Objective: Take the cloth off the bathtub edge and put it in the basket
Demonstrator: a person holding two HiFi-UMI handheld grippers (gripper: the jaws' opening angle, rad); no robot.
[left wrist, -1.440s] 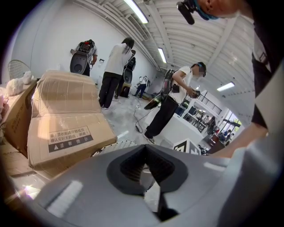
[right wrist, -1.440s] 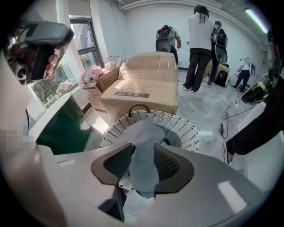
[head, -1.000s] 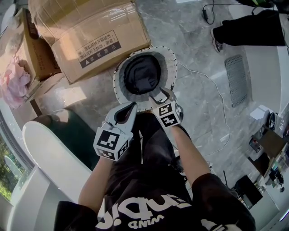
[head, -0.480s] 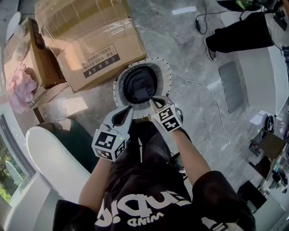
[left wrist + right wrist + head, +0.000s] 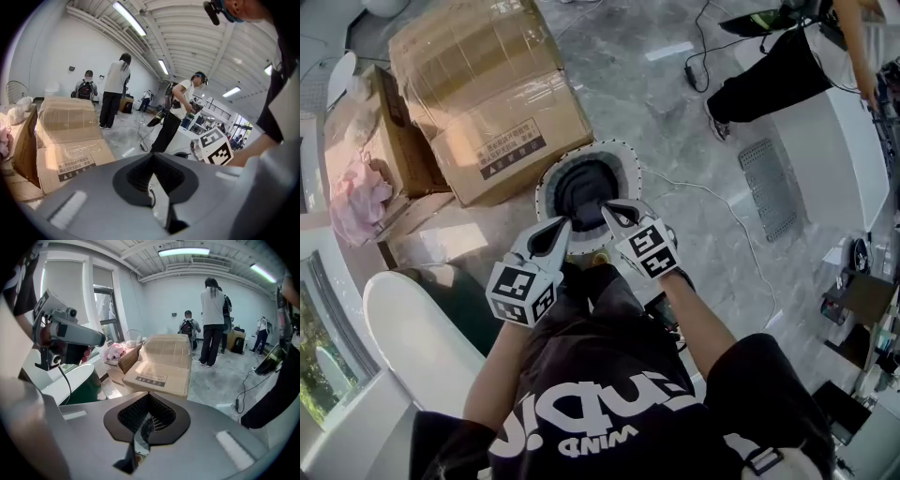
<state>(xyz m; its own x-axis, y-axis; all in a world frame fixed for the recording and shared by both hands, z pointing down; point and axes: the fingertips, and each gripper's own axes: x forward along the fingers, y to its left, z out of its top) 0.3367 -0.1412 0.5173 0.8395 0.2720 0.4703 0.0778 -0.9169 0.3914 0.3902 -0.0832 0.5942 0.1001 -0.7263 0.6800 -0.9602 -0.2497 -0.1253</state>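
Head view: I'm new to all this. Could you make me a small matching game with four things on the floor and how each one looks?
Things:
1. basket
2. cardboard box
3. bathtub
4. pink fabric

Looks:
A. white, at the lower left
B. round, white rim, dark inside
C. brown, with a printed label
D. crumpled, at the far left

Pairs: 1-B, 2-C, 3-A, 4-D

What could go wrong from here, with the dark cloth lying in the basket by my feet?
A white cable snakes across the floor right beside the basket; stepping away could catch it and trip you. The basket stands just in front of your legs, with the cardboard box close on its far side, so a careless step might tip it and spill the cloth.
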